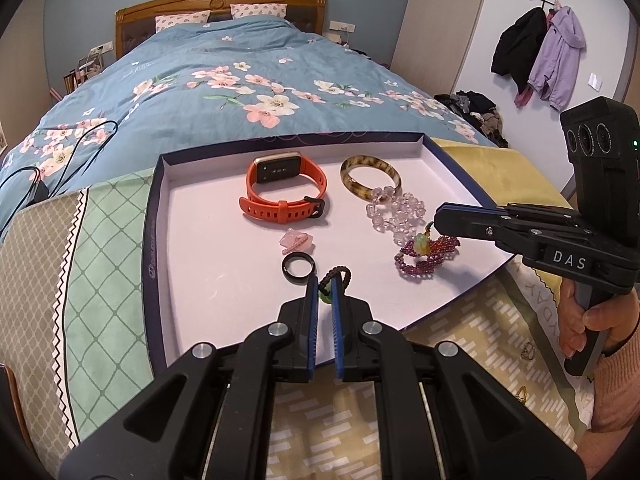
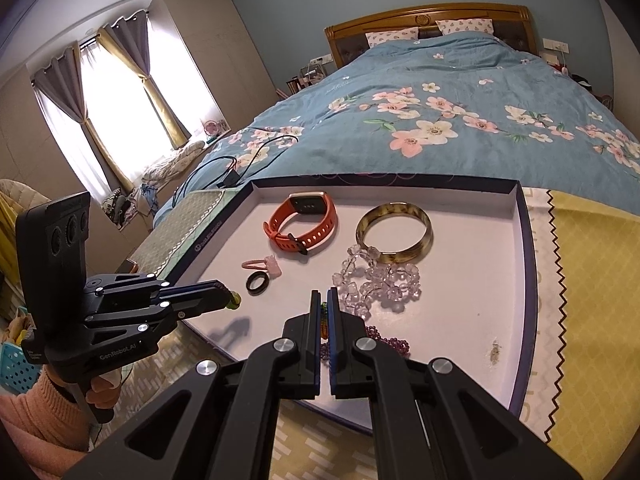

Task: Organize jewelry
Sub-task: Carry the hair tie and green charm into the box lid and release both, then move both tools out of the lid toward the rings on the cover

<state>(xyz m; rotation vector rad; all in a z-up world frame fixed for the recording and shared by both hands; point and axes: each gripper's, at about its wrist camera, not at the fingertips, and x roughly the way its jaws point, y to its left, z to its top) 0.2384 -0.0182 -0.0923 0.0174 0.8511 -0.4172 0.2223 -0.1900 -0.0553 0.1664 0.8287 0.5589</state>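
A shallow white tray (image 1: 200, 216) with a dark blue rim holds an orange watch (image 1: 280, 192), an amber bangle (image 1: 370, 176), a clear bead bracelet (image 1: 396, 212), a pink hair clip (image 1: 298, 242) and a black ring (image 1: 299, 267). My left gripper (image 1: 325, 285) is shut on a green pendant with a dark cord loop (image 1: 338, 274), just above the tray's near part. My right gripper (image 2: 324, 300) is shut on the orange-green charm of a purple bead bracelet (image 1: 424, 258), which trails onto the tray (image 2: 472, 304).
The tray sits on patterned green and yellow cloths (image 1: 80, 280) at the foot of a bed with a blue floral quilt (image 1: 240, 80). A black cable (image 1: 80, 140) lies on the quilt at left. Small gold pieces (image 1: 528, 350) lie on the cloth at right.
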